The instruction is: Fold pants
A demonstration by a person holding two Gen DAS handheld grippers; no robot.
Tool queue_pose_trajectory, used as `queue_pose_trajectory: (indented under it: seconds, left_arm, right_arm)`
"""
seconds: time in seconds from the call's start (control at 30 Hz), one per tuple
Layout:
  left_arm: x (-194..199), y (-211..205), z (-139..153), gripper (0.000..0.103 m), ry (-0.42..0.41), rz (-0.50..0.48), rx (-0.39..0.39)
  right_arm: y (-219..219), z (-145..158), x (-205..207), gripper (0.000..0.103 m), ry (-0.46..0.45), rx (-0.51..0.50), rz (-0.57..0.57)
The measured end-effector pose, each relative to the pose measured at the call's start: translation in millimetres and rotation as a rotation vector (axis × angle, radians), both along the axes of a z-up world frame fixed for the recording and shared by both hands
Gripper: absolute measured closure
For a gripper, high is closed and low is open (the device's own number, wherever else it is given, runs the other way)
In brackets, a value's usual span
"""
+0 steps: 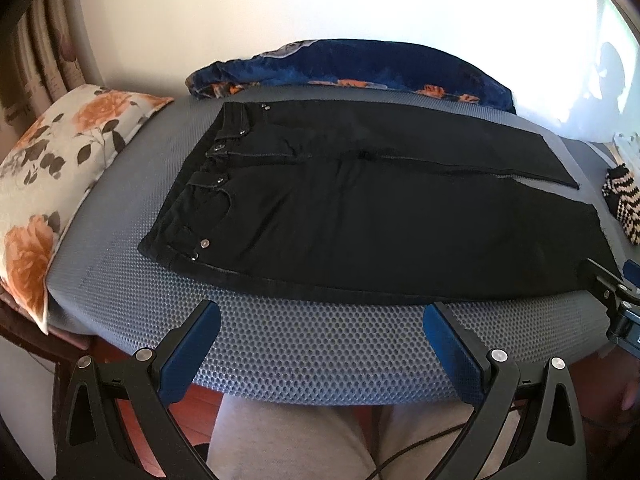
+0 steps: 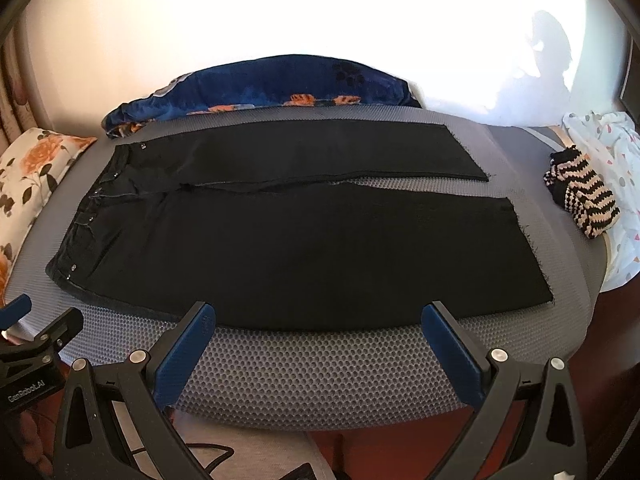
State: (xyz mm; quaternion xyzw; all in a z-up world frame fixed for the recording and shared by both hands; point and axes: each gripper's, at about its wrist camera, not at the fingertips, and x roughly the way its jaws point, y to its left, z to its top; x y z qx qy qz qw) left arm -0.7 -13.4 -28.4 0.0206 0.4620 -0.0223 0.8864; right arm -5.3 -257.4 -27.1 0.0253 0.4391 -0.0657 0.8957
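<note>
Black pants (image 1: 360,208) lie flat on a grey mesh pad (image 1: 280,344), waistband to the left and both legs running right. The right wrist view shows the same pants (image 2: 300,248) with a narrow gap between the legs. My left gripper (image 1: 322,318) hovers open just off the pants' near edge, nothing between its blue pads. My right gripper (image 2: 318,318) is open too, at the near edge of the closer leg. Each gripper shows in the other's view: the right gripper (image 1: 612,280) by the leg hem, the left gripper (image 2: 36,320) near the waistband corner.
A floral pillow (image 1: 48,176) lies left of the pad. A blue floral blanket (image 1: 352,66) is bunched behind the pants against the white wall. A striped knit item (image 2: 580,196) and a white patterned cloth (image 2: 612,168) sit to the right. The person's grey-clad legs (image 1: 300,440) are below the pad's front edge.
</note>
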Motion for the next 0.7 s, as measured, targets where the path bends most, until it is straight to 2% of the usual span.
queue_pose_trajectory:
  seconds: [0.7]
  left_arm:
    - [5.6,3.6,-8.5,0.003,0.028,0.022,0.007]
  right_arm:
    - [2.0,-7.7,7.6,0.001,0.027,0.005,0.015]
